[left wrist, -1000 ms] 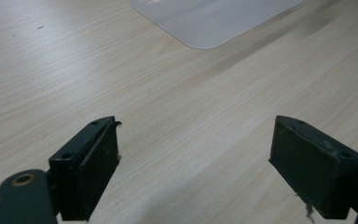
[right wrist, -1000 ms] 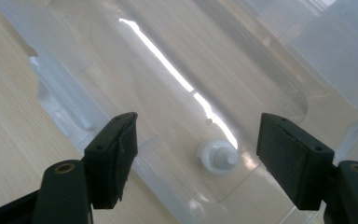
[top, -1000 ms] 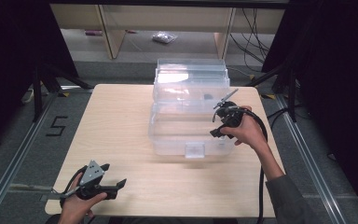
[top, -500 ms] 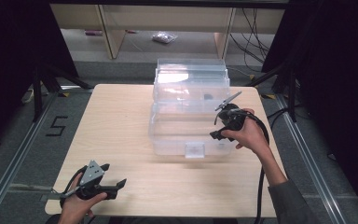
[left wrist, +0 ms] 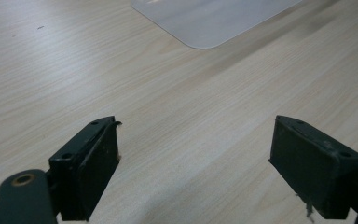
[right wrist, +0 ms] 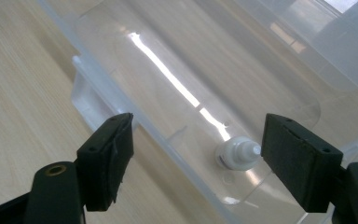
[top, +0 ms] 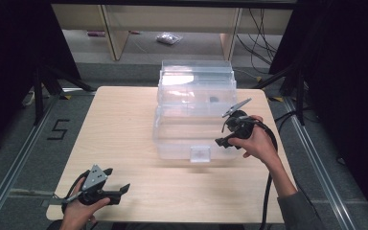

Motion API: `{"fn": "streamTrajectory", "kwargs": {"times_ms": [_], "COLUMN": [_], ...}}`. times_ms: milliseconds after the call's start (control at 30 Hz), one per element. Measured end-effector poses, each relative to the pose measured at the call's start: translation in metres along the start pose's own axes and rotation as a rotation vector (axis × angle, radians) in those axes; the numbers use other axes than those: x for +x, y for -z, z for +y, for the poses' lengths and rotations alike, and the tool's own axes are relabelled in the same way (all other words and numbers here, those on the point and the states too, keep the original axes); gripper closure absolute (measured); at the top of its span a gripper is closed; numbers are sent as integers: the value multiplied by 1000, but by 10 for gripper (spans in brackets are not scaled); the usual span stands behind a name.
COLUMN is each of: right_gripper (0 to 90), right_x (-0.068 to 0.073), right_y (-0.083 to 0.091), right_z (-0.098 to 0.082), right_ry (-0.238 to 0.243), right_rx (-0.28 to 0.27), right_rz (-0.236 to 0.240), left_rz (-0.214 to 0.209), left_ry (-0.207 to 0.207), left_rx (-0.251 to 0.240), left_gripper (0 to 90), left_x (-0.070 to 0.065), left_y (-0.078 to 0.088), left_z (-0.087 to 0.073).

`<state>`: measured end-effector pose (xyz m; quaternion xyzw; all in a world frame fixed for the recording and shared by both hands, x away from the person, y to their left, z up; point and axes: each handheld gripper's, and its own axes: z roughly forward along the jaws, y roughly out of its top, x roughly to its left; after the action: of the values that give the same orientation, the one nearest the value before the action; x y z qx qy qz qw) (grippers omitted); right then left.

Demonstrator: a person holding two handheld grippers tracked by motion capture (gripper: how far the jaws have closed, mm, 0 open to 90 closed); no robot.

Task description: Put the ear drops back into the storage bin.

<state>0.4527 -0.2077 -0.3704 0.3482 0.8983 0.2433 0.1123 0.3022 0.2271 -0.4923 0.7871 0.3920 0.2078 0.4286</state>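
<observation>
A pale wooden table [top: 124, 124] is set on a grey floor, with dark curtains at both sides, light shelving behind, and a taped figure on the floor at the left. The right gripper [top: 231, 128] is held over the right end of a clear plastic box [top: 191, 120] near the middle of the table, at its far side, whose lid stands open behind it; the jaws have just been opening and are seen wide apart, with nothing pressed between the pads. In the right gripper view a small white bottle [right wrist: 237, 153] is seen lying inside the box, close to the inner face of one jaw, though contact cannot be told. The gripper is borne by the right hand [top: 261, 143], the forearm coming in from the lower right with a black cable trailing beside it. The left gripper [top: 109, 184] is held low at the near left corner, well apart from the box, its jaws spread wide over bare wood and gripping nothing, the left hand [top: 79, 213] wrapped around its handle.
</observation>
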Motion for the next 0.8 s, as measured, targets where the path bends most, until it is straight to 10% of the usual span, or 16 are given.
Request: {"fn": "streamTrajectory", "kwargs": {"times_ms": [800], "right_gripper": [258], "right_x": [16], "right_y": [4], "right_z": [-16], "right_ry": [5], "right_rx": [-43], "right_rz": [16], "left_rz": [-2], "left_ry": [6], "left_rx": [-1], "left_gripper": [150], "left_x": [0], "left_y": [0], "left_z": [0]}}
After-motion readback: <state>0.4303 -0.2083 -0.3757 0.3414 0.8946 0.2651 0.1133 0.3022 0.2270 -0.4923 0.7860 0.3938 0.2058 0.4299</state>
